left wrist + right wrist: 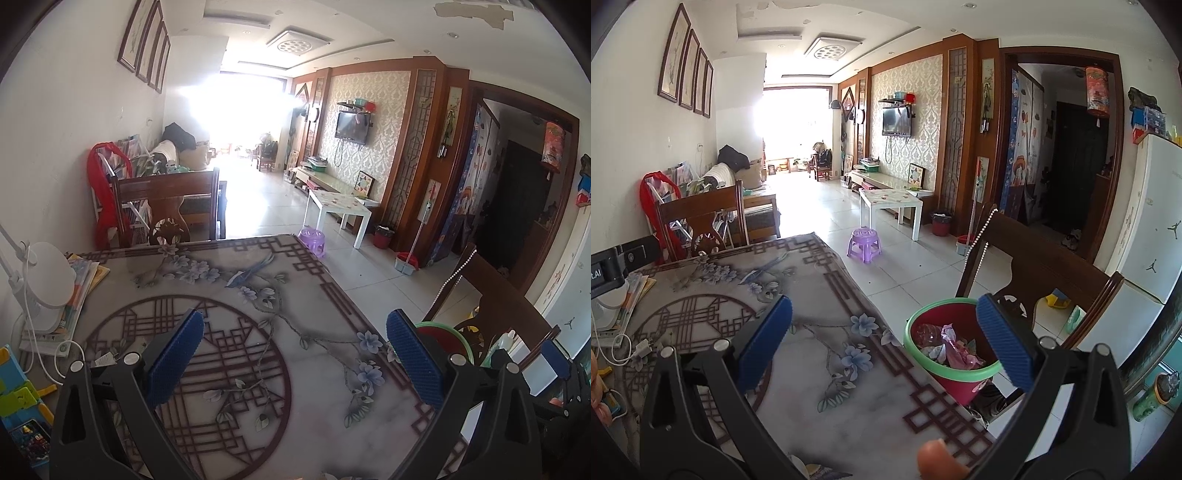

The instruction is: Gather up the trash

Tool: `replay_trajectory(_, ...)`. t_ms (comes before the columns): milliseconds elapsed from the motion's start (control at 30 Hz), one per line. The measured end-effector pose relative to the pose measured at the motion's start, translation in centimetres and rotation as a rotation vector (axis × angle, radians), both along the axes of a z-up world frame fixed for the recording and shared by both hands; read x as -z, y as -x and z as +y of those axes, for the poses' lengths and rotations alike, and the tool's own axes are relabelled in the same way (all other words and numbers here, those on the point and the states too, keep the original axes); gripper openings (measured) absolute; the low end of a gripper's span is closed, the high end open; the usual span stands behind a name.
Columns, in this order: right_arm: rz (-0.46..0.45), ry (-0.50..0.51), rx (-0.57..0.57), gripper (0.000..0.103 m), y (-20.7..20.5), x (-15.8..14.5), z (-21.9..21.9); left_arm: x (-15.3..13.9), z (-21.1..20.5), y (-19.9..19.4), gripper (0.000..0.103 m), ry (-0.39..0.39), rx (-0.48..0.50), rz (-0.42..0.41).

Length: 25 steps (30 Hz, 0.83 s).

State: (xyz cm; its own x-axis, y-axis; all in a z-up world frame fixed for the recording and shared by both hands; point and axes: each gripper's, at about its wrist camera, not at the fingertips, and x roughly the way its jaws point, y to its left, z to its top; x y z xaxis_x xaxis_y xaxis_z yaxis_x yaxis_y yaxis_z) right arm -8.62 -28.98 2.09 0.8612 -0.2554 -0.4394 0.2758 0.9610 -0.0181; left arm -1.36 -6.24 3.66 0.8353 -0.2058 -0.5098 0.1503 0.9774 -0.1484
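Note:
A red bin with a green rim [925,363] stands beside the table's right edge on a wooden chair; it holds a clear plastic bottle [929,332], pink wrapping and paper scraps. In the left wrist view only a slice of the bin [443,334] shows behind the right finger. My right gripper [884,341] hovers open over the table edge, its right pad in front of the bin. My left gripper [295,360] is open above the patterned table [258,332], holding nothing. The right gripper's blue fingertips [552,358] show at the far right of that view.
A white lamp [48,280] sits on stacked books [79,284] at the table's left, with a cable and charger [642,347] nearby. Wooden chairs [166,206] [1034,266] flank the table. A purple stool [864,240], white side table [890,201] and fridge [1145,221] stand beyond.

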Motion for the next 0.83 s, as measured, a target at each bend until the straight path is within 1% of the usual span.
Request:
replay_trajectory(433, 0.032, -0.004, -0.018, 0.098, -1.1, 0.7, 0.1, 1.2, 0.4, -1.1, 0.095, 0.001, -0.016, 0.041)
replay_trajectory(533, 0.051, -0.010, -0.031, 0.098, -1.6, 1.4, 0.3, 2.0, 0.9, -1.7, 0.095, 0.010, -0.026, 0.071)
replay_trajectory(633, 0.083, -0.022, -0.054, 0.098, -2.4, 2.4, 0.9, 3.3, 1.5, -2.4, 0.095, 0.005, -0.057, 0.104)
replay_trajectory(733, 0.134, -0.036, -0.100, 0.098, -3.7, 4.0, 1.9, 6.1, 3.5, -3.6, 0.095, -0.014, -0.126, 0.159)
replay_trajectory(800, 0.185, -0.047, -0.146, 0.098, -5.3, 5.9, 2.8, 8.8, 5.6, -4.2, 0.095, -0.037, -0.191, 0.199)
replay_trajectory(833, 0.221, -0.048, -0.174, 0.098, -6.5, 7.3, 3.5, 10.7, 6.8, -4.5, 0.095, -0.059, -0.227, 0.229)
